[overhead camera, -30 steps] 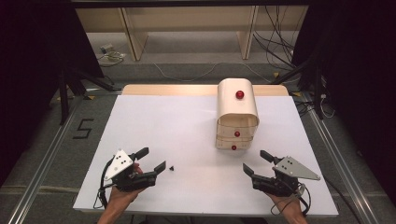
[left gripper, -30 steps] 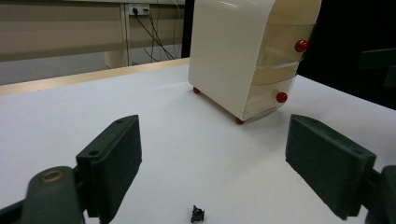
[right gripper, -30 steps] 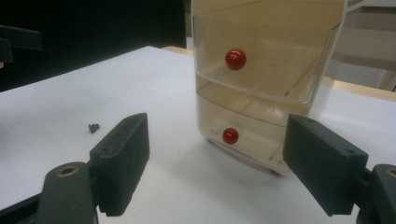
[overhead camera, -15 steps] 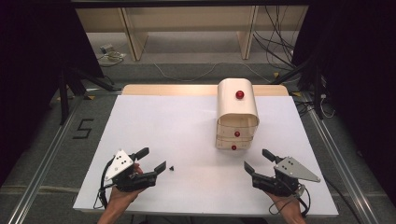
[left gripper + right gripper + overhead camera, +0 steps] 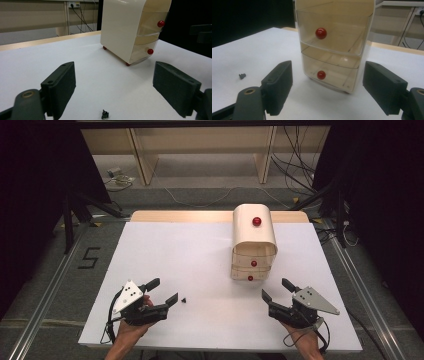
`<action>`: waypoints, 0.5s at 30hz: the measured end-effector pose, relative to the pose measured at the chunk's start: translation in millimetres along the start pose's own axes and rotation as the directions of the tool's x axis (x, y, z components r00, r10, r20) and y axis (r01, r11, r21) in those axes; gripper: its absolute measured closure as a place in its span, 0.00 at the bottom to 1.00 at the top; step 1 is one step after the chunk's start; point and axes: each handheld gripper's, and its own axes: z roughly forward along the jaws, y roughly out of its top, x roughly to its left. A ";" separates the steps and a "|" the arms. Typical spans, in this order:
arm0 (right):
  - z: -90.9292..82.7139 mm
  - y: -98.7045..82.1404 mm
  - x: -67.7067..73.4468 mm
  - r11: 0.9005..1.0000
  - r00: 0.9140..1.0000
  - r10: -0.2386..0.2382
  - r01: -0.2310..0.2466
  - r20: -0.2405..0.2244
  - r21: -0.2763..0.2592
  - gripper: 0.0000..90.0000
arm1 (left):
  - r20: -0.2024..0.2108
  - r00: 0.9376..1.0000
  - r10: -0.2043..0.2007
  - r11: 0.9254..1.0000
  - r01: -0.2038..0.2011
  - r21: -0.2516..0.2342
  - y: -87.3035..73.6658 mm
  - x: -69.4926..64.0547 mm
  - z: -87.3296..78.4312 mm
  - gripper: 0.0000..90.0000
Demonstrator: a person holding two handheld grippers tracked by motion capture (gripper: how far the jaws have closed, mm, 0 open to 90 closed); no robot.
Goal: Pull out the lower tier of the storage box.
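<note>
Small black screw (image 5: pixel 184 299) lies on white worktop (image 5: pixel 190 255) just ahead of left hand-held gripper (image 5: pixel 165 291), jaws wide apart, empty; right hand-held gripper (image 5: pixel 276 289) likewise, facing drawer cabinet (image 5: pixel 253 247).

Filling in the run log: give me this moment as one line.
left hand-held gripper: open, near small black part | right hand-held gripper: open, facing drawer unit | drawers: closed | nothing held

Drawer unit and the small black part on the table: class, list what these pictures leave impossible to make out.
1. Small black part: too small in every view to identify; a screw or clip is a guess.
2. Drawer unit: its top is cut off by the frame edge in both gripper views.
3. Drawers' contents: tinted fronts look bare in the right gripper view, but the back corners are unclear.
</note>
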 end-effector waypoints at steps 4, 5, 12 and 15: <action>2.5 0.1 1.8 1.000 1.000 0.003 -0.003 0.010 -0.007 0.28 | -0.002 1.000 0.000 1.000 0.000 0.001 -0.1 -0.1 0.3 0.20; 2.7 0.2 2.2 1.000 1.000 0.003 -0.003 0.015 -0.002 0.28 | -0.001 1.000 0.000 1.000 0.000 0.001 0.0 0.0 0.3 0.20; 7.6 0.3 4.5 1.000 0.999 0.009 -0.009 0.043 -0.004 0.28 | -0.001 1.000 0.003 1.000 -0.003 0.007 -0.1 -0.6 0.5 0.20; 10.7 0.5 6.4 1.000 0.999 0.014 -0.013 0.051 -0.003 0.28 | -0.001 1.000 0.000 1.000 0.001 0.004 -0.1 -0.8 0.7 0.20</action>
